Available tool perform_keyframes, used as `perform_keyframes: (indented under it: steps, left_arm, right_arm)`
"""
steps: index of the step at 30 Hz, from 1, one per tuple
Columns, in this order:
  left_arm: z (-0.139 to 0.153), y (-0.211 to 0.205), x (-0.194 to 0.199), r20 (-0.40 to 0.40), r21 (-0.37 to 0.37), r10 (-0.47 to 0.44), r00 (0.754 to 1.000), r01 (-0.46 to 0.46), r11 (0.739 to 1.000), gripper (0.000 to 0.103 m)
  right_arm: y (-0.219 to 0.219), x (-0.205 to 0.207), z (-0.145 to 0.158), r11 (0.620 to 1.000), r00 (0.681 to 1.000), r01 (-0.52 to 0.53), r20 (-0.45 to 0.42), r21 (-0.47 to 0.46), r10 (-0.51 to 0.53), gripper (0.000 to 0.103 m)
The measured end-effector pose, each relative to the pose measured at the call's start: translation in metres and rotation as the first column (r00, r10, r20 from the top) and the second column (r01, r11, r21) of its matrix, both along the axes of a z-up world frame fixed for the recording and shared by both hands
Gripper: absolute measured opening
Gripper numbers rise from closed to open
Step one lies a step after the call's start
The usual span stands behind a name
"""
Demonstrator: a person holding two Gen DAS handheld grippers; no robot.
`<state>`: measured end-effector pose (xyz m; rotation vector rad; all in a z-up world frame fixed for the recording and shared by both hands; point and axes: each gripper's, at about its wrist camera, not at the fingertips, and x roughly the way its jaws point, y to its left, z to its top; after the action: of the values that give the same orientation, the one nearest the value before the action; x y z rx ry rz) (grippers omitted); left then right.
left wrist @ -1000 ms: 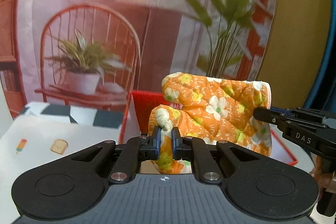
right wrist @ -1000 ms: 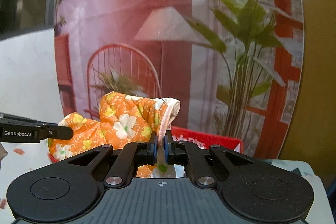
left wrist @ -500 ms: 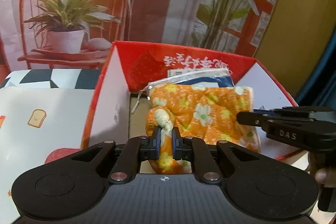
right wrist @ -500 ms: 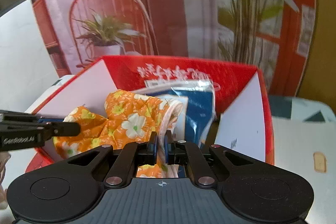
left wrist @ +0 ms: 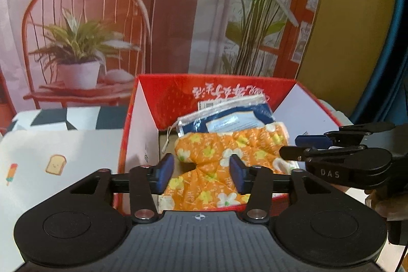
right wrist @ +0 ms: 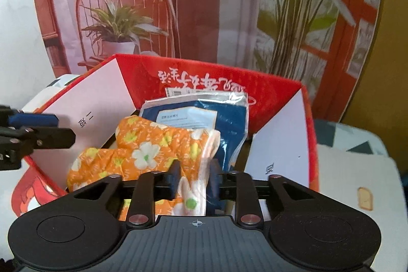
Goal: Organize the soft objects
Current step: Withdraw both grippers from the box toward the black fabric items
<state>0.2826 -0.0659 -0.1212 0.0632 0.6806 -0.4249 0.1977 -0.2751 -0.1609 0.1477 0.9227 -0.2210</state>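
Observation:
An orange floral oven mitt (left wrist: 224,157) lies inside the red cardboard box (left wrist: 163,98), on top of a blue plastic-wrapped package (left wrist: 234,119). My left gripper (left wrist: 201,172) is open, its blue pads either side of the mitt's thumb end without pinching it. My right gripper (right wrist: 195,177) is open too, its pads apart around the mitt's pale cuff (right wrist: 206,154). The mitt (right wrist: 145,144), the box (right wrist: 278,98) and the package (right wrist: 227,119) also show in the right wrist view. The right gripper's fingers (left wrist: 331,154) show at the right of the left wrist view.
The box stands with white flaps (right wrist: 97,93) raised on both sides. A white tablecloth with toast and ice-lolly prints (left wrist: 56,165) lies left of the box. A printed backdrop with a chair and plants (left wrist: 81,42) stands behind. The left gripper's fingers (right wrist: 35,131) reach in from the left.
Both grippers lowered the mitt into the box and then opened. The mitt now rests on the blue package, released from both grips.

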Motion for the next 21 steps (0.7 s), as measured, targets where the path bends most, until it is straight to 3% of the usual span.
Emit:
perform_keyframes:
  steps: [4,6,8,12,21]
  left_arm:
    - [0.009,0.001,-0.015,0.041,0.023,-0.008,0.999,0.007,1.0,0.061]
    - [0.013,0.004,-0.024,0.061,0.035,-0.01,0.998,0.008,0.999,0.069]
    - [0.016,0.009,-0.035,0.079,0.048,-0.007,0.997,0.003,0.999,0.078]
    - [0.019,0.022,-0.058,0.1,0.048,0.001,0.995,-0.006,0.999,0.089]
    - [0.0,0.051,-0.122,0.061,0.057,-0.005,0.998,0.001,0.998,0.091]
  right_arm:
    - [0.01,-0.012,0.012,0.999,0.999,-0.014,0.042,-0.039,0.016,0.06]
    - [0.015,-0.02,0.018,0.998,0.998,-0.015,0.066,-0.054,0.019,0.073]
    - [0.02,-0.029,0.025,0.998,0.995,-0.013,0.097,-0.06,0.018,0.094]
    - [0.029,-0.05,0.036,0.998,0.989,-0.013,0.148,-0.064,0.023,0.102]
    - [0.057,-0.11,0.043,1.0,0.972,0.019,0.233,0.011,-0.021,0.103]
